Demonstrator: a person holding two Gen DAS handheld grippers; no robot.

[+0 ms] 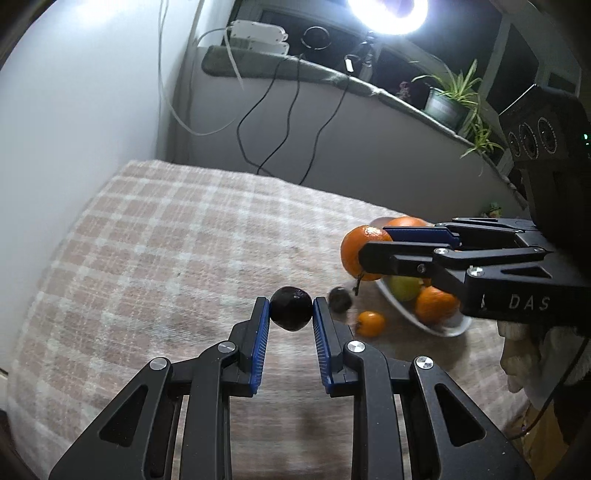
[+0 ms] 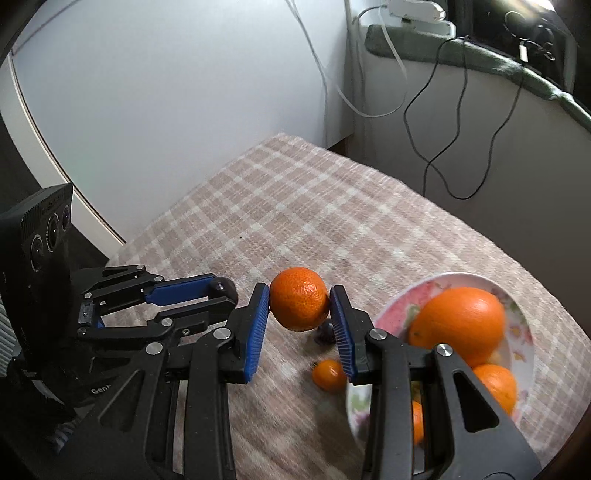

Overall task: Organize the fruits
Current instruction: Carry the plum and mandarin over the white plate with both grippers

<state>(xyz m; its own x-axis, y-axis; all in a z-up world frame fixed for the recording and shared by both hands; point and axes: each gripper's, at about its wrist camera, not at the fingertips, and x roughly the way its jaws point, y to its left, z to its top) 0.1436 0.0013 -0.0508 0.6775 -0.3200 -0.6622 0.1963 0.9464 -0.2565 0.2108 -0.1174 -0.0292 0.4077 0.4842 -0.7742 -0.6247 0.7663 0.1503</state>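
Left gripper [image 1: 291, 309] fingers clamping dark plum [image 1: 290, 308], right gripper [image 2: 299, 309] fingers clamping mandarin [image 2: 299, 308]

Checked cloth [image 1: 155, 236]: bowl [image 1: 443, 328], loose fruit [image 1: 370, 323].

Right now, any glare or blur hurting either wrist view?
Left wrist: ring light blows out the top edge; second dark fruit beside the held dark fruit is smeared. Right wrist: evenly lit, plate and cloth motion-blurred; held mandarin sharp.
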